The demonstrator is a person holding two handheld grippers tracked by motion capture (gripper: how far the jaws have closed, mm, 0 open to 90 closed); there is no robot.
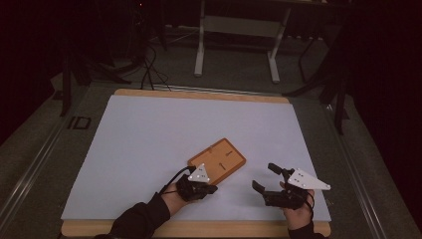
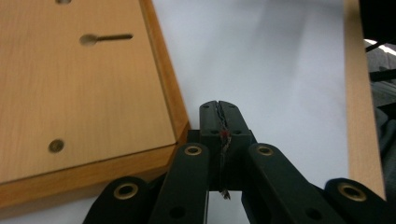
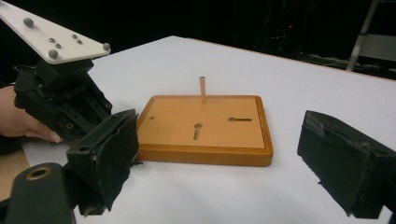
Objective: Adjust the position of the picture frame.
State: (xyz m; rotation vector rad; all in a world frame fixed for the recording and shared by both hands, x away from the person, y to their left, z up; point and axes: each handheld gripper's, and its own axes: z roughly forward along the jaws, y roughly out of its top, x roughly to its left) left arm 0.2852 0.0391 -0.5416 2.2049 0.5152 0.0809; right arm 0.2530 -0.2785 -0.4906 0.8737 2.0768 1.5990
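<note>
A flat wooden board (image 1: 217, 160) with keyhole slots lies on the white sheet, a thin wooden peg (image 3: 202, 89) standing upright near its far edge. My left gripper (image 1: 210, 188) rests low at the board's near left corner with its jaws shut, tips pressed together (image 2: 219, 105) beside the board's edge (image 2: 79, 93); nothing solid sits between them. To the right of the board my right gripper (image 1: 264, 176) is open. Its two black pads (image 3: 112, 151) stand wide apart and frame the board (image 3: 205, 123), holding nothing. The left gripper (image 3: 106, 108) also appears at the left of the right gripper view.
The white sheet (image 1: 164, 129) covers a wooden table whose front edge (image 1: 199, 230) runs below the hands. Beyond the far edge are dark floor, cables (image 1: 149, 69) and the legs of a white stand (image 1: 200, 55).
</note>
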